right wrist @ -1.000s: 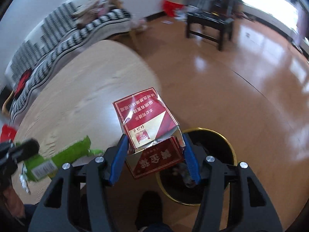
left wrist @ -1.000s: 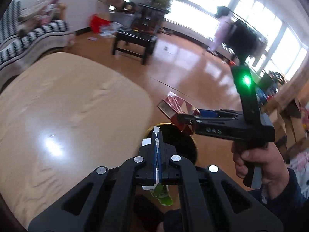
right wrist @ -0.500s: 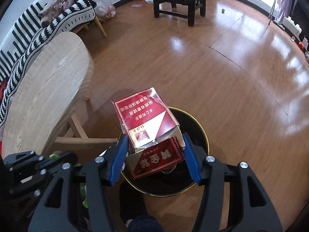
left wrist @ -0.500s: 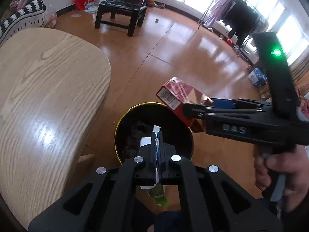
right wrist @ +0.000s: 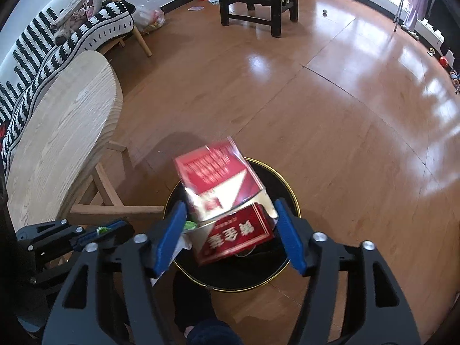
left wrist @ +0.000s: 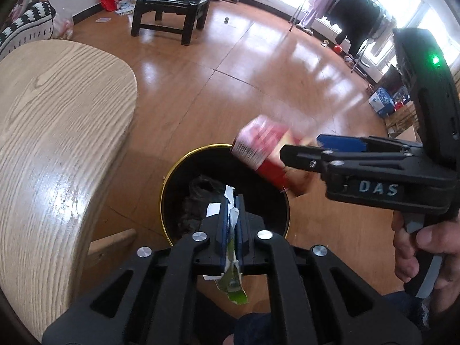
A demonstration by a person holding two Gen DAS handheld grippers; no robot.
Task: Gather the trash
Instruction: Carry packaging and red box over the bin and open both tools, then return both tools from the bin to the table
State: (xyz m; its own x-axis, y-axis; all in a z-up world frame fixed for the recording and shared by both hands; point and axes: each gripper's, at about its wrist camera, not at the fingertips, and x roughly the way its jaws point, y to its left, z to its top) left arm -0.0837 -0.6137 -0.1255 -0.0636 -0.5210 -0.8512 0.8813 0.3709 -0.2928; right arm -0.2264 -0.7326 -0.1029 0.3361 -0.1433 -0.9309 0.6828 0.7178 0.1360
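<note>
A black bin with a gold rim (left wrist: pixel 169 178) stands on the floor beside the table. My left gripper (left wrist: pixel 233 204) hangs over it, its jaws opening. A green and white wrapper (left wrist: pixel 234 287) sits loose in the narrow gap between the blue pads. My right gripper (right wrist: pixel 230 210) is over the same bin (right wrist: pixel 290 258), jaws opening. The red cigarette box (right wrist: pixel 218 172) between its pads is blurred and tilted, with a gap on each side. In the left wrist view the box (left wrist: pixel 258 146) drops away from the right gripper (left wrist: pixel 302 146), which a hand (left wrist: pixel 417 247) holds.
A light wooden table (left wrist: pixel 57 115) with a rounded edge lies left of the bin, its legs (right wrist: pixel 109 198) close to the rim. A black chair (left wrist: pixel 169 3) and a striped sofa (right wrist: pixel 57 37) stand farther back. Wooden floor spreads to the right. The person's legs are below the grippers.
Both grippers came off the table side and sank over the bin. Their jaws have parted. The red box, sharp and clamped before, is now blurred and loose.
</note>
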